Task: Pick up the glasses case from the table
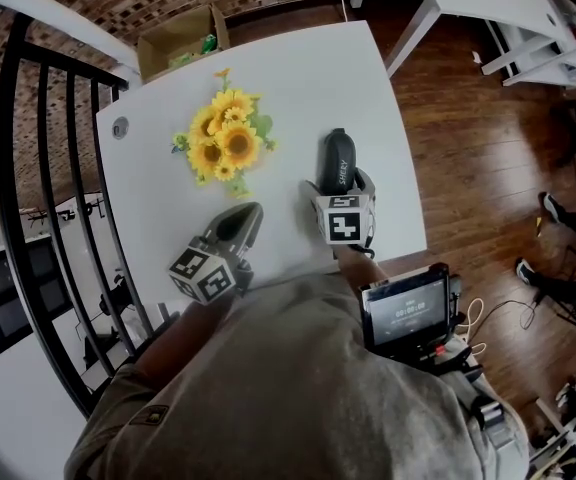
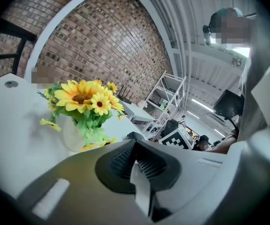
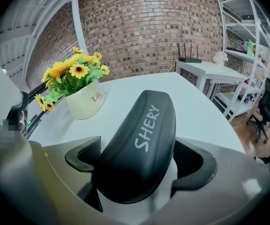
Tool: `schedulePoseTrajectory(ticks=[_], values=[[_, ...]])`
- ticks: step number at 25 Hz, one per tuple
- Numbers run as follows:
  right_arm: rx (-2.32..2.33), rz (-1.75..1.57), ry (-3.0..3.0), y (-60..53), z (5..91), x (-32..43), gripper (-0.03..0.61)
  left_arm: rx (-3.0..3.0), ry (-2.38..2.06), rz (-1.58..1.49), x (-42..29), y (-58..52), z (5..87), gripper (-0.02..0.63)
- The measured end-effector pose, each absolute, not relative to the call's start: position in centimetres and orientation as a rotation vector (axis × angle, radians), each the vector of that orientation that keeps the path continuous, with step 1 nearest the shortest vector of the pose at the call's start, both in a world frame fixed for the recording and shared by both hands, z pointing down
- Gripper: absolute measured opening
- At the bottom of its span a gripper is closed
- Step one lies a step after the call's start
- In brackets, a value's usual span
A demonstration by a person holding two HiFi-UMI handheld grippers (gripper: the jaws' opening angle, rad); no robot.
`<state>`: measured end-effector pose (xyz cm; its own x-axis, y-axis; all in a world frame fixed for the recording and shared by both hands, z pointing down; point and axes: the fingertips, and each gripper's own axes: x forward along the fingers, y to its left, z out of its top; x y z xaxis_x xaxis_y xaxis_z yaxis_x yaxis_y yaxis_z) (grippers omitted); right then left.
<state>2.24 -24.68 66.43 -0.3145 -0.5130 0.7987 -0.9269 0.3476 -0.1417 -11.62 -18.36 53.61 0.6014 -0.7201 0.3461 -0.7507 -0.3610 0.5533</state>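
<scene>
Case: the black case (image 1: 338,158) lies flat on the white table (image 1: 308,78), right of centre and towards the near edge, with its lettered lid up.
Right gripper: the right gripper (image 1: 341,190) tilts down over the near end of the case. Its jaws stand wide apart with the case between them. One pad looks close against the case's side, while a strip of table shows between the other pad and the case, so I judge there is no grip yet.
Left gripper: the left gripper (image 1: 251,213) has its jaws together with nothing between them. It hangs low over the table, left of the case and on the near side of the flowers.
Done: the reach looks finished, with the jaws straddling the case.
To do: close on the case, then lift it; it rests fully on the table.
Around: yellow flowers (image 1: 223,138) in a pale pot (image 3: 84,102) stand to the left and a little farther off, apart from the case. A cardboard box (image 1: 178,40) sits beyond the far left corner, and a black railing (image 1: 58,218) runs along the left.
In the way: nothing that I can see; the table around the case is bare and the pot is clear of the jaws.
</scene>
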Motion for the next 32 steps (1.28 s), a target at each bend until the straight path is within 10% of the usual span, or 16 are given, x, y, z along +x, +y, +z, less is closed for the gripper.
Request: schedulePoseTrajectory(ticks=[28, 32], values=[[1.313, 0.829, -1.941, -23.1, 65.8, 6.1, 0.526, 2.195, -1.107, 0.029, -10.8, -17.6, 52.3, 0.002], [1.378, 0.893, -1.882, -24.2, 65.7, 6.4, 0.441, 2.194, -1.11, 0.032, -11.2, -17.7, 52.1, 0.002]])
